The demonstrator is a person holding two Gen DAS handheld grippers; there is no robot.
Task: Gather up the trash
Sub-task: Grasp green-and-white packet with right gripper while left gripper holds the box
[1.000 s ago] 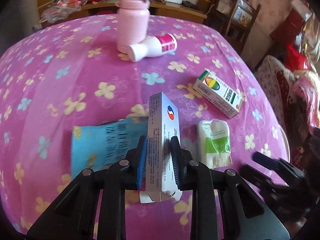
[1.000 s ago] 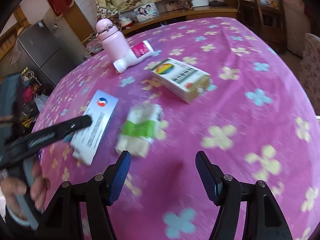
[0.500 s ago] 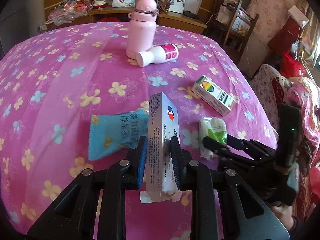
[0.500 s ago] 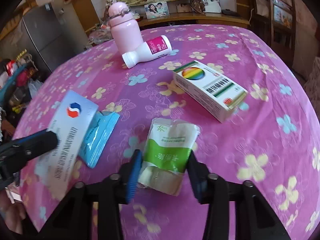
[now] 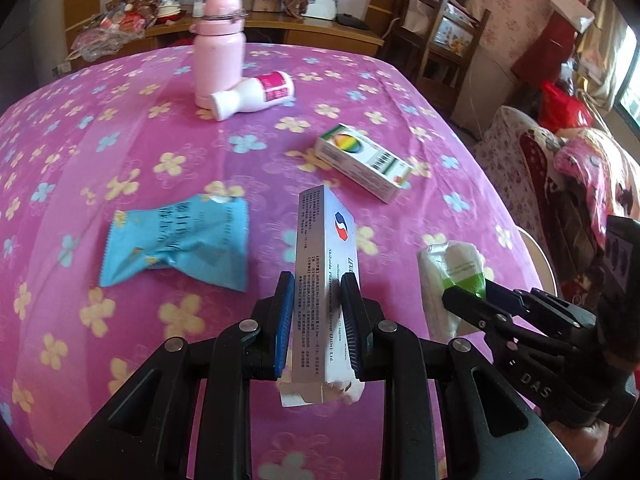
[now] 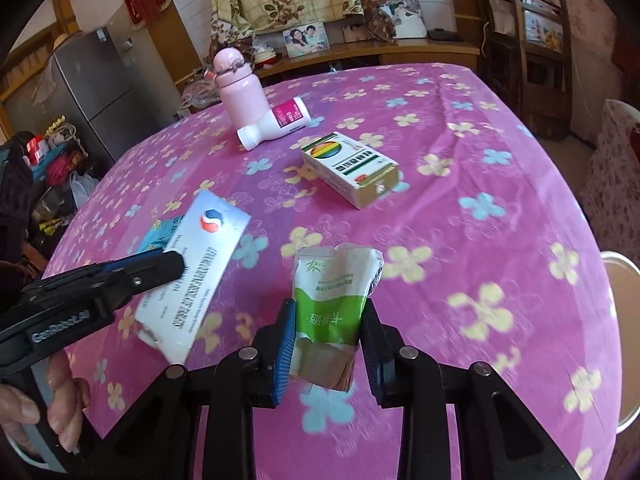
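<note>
In the left wrist view, the left gripper point(image 5: 318, 322) was clamped on a slim white-and-grey cardboard carton point(image 5: 324, 300) with a red-and-blue logo, held upright above the pink flowered tablecloth point(image 5: 120, 128). Taking that carton as landmark, a crumpled blue foil sachet point(image 5: 176, 246) lay flat to its left, and a white box with a rainbow oval point(image 5: 362, 168) lay beyond it to the right. A tall pink flask point(image 5: 219, 52) stood far behind, with a white bottle point(image 5: 254, 96) on its side against its foot. To the carton's right the right gripper point(image 5: 464, 300) pinched a green-and-white soft packet point(image 5: 452, 276).

In the right wrist view, the right gripper's jaws had just been closing and now pressed the packet's lower half, which hung clear of the cloth, right of the carton. The packet looked light and squashy, so a grip across its middle should serve; the carton seemed light but crushable, its torn end flap weak, best held by its flat sides.
</note>
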